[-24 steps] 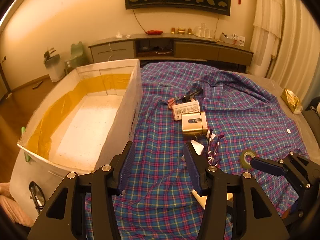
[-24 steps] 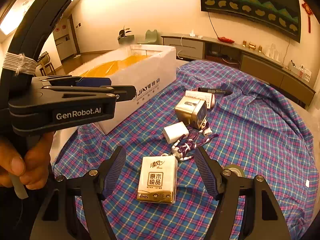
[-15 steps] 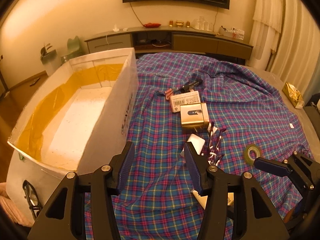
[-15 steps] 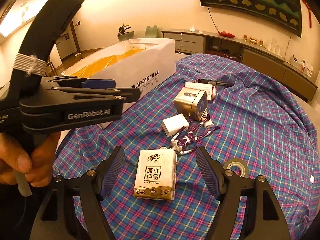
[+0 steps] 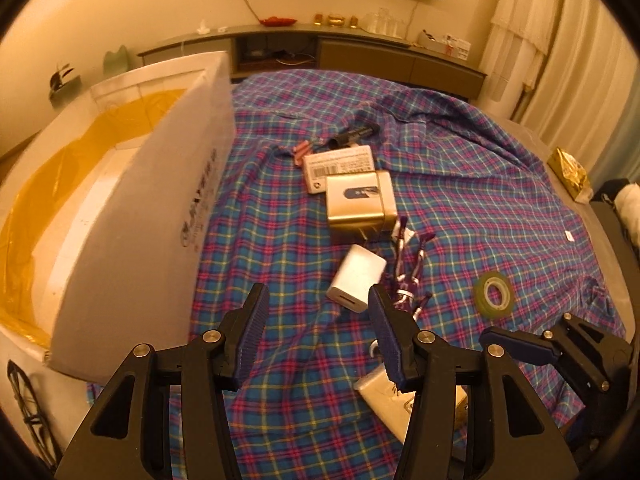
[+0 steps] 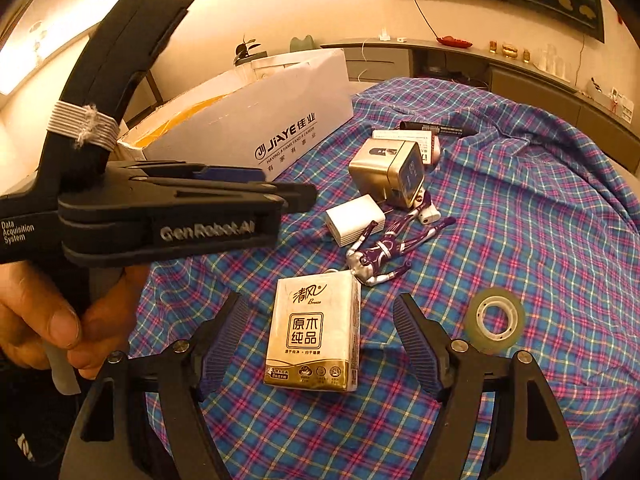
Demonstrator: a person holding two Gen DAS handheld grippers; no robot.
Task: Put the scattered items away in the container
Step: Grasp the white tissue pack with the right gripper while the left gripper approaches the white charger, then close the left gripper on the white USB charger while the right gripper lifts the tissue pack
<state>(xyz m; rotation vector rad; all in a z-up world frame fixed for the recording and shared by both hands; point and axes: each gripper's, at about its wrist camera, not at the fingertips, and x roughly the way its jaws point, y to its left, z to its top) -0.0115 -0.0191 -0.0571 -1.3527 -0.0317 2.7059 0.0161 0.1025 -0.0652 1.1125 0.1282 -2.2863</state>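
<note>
A white box (image 5: 120, 216) with a yellow lining stands open at the left; it also shows in the right wrist view (image 6: 248, 128). Scattered on the plaid cloth (image 5: 460, 184) are a tissue pack (image 6: 314, 334), a white charger (image 5: 356, 278), a purple figurine (image 6: 384, 250), a gold tin (image 5: 360, 202), a tape roll (image 6: 496, 320), a labelled white box (image 5: 340, 160) and a black marker (image 5: 354, 135). My right gripper (image 6: 320, 344) is open, its fingers on either side of the tissue pack. My left gripper (image 5: 316, 332) is open and empty just above the cloth, near the charger.
A gold foil packet (image 5: 568, 174) lies at the table's far right edge. A low cabinet (image 5: 360, 52) runs along the back wall. Glasses (image 5: 24, 412) lie at the lower left by the box.
Both grippers have moved forward and down toward the items. The tissue pack now lies between my right gripper's fingers. The left gripper is closer to the charger.
</note>
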